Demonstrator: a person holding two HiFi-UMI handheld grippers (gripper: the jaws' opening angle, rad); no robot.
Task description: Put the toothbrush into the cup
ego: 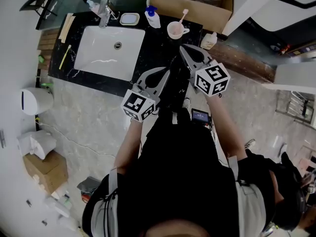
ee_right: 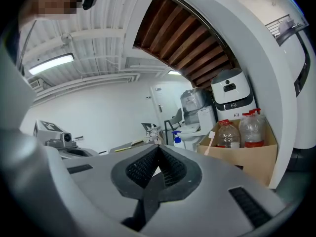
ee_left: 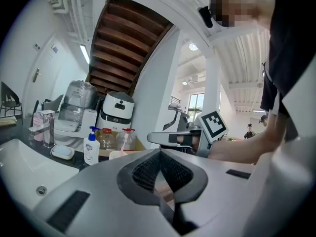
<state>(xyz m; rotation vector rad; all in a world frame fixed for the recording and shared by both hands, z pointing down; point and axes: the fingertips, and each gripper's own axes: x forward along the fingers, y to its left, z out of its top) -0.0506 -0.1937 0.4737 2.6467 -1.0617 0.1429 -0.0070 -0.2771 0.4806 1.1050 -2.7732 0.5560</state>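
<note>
The brush (ego: 183, 16) stands in the cup (ego: 172, 33), so my left gripper (ego: 163, 75) and right gripper (ego: 185, 51) wait near me, closed, holding nothing.

Bright, sharp, fisheye-warped edges

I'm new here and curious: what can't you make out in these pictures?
Cup: left gripper view, mostly hidden behind the left claw.
Soap bottle label: too small to read in any view.
Yellow stick beside the sink: head view, too small to identify.
</note>
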